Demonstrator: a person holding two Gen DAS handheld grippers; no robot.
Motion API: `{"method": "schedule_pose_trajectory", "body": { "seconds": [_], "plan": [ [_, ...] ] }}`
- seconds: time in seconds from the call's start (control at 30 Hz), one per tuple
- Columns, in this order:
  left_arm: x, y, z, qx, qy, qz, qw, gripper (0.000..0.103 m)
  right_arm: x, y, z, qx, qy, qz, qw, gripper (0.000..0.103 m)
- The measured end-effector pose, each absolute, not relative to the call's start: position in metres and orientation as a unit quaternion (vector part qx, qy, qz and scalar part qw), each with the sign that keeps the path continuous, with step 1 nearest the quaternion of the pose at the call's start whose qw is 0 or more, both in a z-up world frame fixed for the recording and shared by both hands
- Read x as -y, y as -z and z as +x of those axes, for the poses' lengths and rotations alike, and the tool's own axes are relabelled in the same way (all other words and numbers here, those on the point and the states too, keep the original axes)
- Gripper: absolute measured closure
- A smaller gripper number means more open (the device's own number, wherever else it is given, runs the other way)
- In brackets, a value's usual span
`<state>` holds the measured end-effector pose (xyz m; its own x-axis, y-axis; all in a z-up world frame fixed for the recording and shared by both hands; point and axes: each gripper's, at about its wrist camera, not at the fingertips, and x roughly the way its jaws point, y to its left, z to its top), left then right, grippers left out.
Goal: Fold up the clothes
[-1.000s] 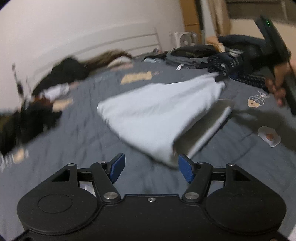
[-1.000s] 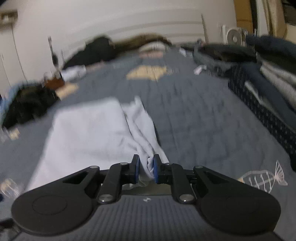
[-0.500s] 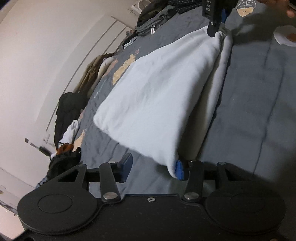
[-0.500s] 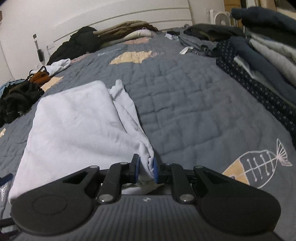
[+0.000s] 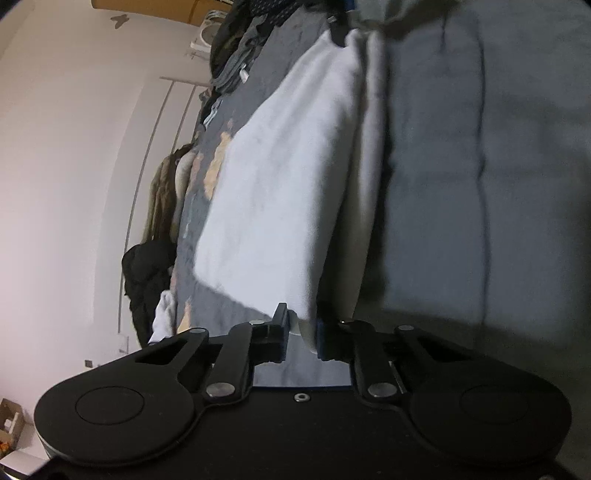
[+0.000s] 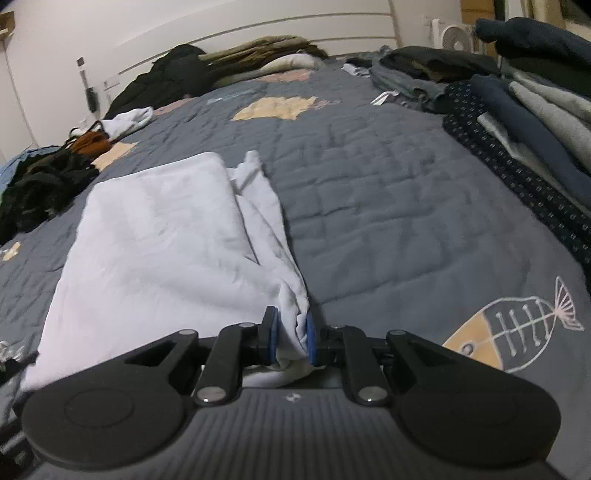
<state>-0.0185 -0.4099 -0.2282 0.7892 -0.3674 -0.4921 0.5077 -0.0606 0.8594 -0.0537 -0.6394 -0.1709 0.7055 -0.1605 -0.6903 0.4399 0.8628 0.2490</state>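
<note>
left gripper [image 5: 301,341], right gripper [image 6: 290,341]: matte black bodies, blue-padded fingers [image 6: 271,334], silver screws.

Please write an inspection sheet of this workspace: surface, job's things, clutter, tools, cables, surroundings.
Surface: grey quilted bedspread with a stitched fish picture.
Job's things: pale blue folded cloth garment lying on the bedspread, gripped at two corners.
Clutter: stack of folded dark and grey clothes on the right; heap of black clothes on the left; olive and black garments by the headboard.
Tools: left tool shut on the garment; right tool shut on the garment.
Cables: nothing seen.
Surroundings: white wall; white fan.
</note>
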Motion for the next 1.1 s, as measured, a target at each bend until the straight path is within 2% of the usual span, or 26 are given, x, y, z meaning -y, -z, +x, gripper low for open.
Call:
{"method": "schedule_pose_trajectory", "body": {
  "seconds": [0.17,0.33,0.43,0.47,0.5,0.53,0.6,0.67,0.7,0.87,1.0,1.1],
  "plan": [
    [0.361,0.196,-0.017,-0.078,0.319,0.662,0.674,0.091,0.615,0.163,-0.060,-0.354,0.129,0.216,0.901,0.089],
    [0.302,0.173,-0.037,-0.159,0.361,0.625,0.673,0.090,0.569,0.154,-0.073,-0.370,0.060,0.241,0.895,0.089],
    [0.282,0.173,-0.059,-0.195,0.389,0.609,0.663,0.074,0.538,0.155,-0.082,-0.396,0.033,0.219,0.891,0.088],
    [0.278,0.173,-0.066,-0.205,0.398,0.606,0.657,0.058,0.537,0.152,-0.085,-0.394,0.033,0.217,0.893,0.086],
    [0.276,0.168,-0.070,-0.211,0.409,0.598,0.655,0.053,0.539,0.147,-0.088,-0.387,0.038,0.217,0.895,0.085],
    [0.272,0.160,-0.073,-0.217,0.420,0.583,0.661,0.053,0.540,0.141,-0.092,-0.381,0.042,0.217,0.898,0.083],
    [0.262,0.132,-0.069,-0.235,0.440,0.514,0.697,0.050,0.543,0.131,-0.099,-0.369,0.050,0.216,0.902,0.075],
    [0.254,0.104,-0.058,-0.248,0.453,0.430,0.741,0.039,0.547,0.121,-0.106,-0.357,0.058,0.216,0.907,0.072],
    [0.253,0.091,-0.049,-0.251,0.453,0.380,0.766,0.038,0.548,0.116,-0.109,-0.351,0.062,0.215,0.909,0.071],
    [0.266,0.070,-0.007,-0.240,0.420,0.219,0.848,0.038,0.573,0.097,-0.059,-0.296,0.064,0.189,0.934,0.069],
    [0.285,0.074,0.021,-0.239,0.397,0.128,0.877,0.038,0.568,0.117,-0.007,-0.296,0.037,0.178,0.938,0.069],
    [0.294,0.086,0.039,-0.253,0.386,0.099,0.882,0.038,0.563,0.132,0.032,-0.296,0.016,0.171,0.940,0.069]
  ]
}}
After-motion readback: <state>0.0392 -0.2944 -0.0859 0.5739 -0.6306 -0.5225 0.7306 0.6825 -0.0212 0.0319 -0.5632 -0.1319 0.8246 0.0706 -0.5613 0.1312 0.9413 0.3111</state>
